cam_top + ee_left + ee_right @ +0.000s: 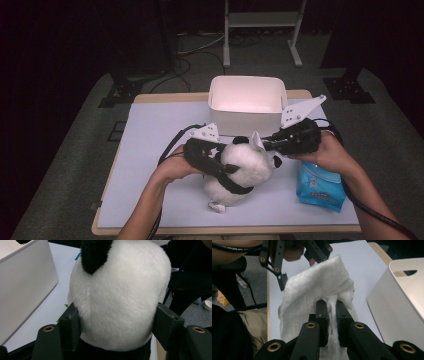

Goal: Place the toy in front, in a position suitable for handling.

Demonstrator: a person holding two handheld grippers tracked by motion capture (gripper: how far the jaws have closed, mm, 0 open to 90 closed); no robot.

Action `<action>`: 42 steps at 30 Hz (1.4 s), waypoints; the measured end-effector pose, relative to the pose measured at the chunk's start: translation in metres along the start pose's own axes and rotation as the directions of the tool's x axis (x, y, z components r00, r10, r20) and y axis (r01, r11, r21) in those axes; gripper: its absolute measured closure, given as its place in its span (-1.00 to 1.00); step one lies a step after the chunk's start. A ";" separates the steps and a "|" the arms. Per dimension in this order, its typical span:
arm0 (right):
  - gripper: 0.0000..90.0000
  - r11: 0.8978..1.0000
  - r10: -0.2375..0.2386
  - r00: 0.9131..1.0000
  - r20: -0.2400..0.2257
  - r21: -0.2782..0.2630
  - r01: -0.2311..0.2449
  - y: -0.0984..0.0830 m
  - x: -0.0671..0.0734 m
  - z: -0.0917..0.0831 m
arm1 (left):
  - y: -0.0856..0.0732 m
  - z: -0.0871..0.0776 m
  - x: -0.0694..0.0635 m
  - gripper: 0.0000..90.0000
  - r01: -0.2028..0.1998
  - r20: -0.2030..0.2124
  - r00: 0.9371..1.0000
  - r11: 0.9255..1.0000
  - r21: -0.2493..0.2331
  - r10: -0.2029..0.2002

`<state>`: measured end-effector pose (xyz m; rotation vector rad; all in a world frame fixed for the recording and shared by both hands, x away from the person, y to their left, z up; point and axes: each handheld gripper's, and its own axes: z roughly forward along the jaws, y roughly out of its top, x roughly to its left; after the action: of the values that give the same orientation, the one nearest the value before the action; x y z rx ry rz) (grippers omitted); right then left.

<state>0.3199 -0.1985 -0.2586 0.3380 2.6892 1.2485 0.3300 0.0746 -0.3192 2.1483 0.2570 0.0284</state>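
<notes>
The soft black-and-white plush panda [240, 172] stands on the pale counter [150, 145] between both hands, its long axis tilted up toward the white plastic bin [247, 102] just beyond; the left tongs [116, 326] pinch its round white body from the side, while the right tongs [331, 315], pressed together, nip a thin white wet wipe [317, 292] draped against the toy's top. The right tongs are nearer the part being wiped, judging by the wipe's contact. A blue wipe packet [320, 185] lies just under the right hand; the panda's face is hidden.
</notes>
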 end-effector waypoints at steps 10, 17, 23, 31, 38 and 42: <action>0.84 0.999 0.011 1.000 0.018 0.040 -0.012 -0.006 -0.003 -0.004 | 0.001 0.002 0.000 -0.29 0.005 0.007 1.000 1.000 -0.004 -0.005; 0.84 1.000 -0.015 1.000 0.018 0.021 0.015 0.010 -0.001 -0.002 | 0.008 0.009 -0.005 -0.30 -0.022 0.016 1.000 1.000 0.014 0.022; 0.85 0.999 -0.005 1.000 -0.005 0.042 0.005 0.006 -0.003 0.005 | 0.005 0.012 -0.004 -0.33 -0.011 0.025 1.000 1.000 0.020 0.010; 0.85 0.999 0.015 1.000 -0.014 0.048 -0.014 -0.006 -0.004 0.006 | 0.004 0.016 -0.005 -0.50 0.000 0.035 0.999 1.000 0.021 -0.001; 0.85 0.998 0.032 0.999 -0.008 0.047 -0.032 -0.015 -0.005 0.003 | -0.003 0.015 -0.005 -0.55 0.003 0.037 0.999 0.999 0.035 -0.004; 0.85 0.998 0.038 0.999 -0.010 0.050 -0.037 -0.019 -0.005 0.001 | -0.009 0.014 -0.005 -0.56 0.013 0.035 0.999 0.999 0.042 -0.014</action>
<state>0.3221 -0.2108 -0.2737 0.3911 2.7394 1.1987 0.3256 0.0671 -0.3343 2.1862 0.2537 -0.0223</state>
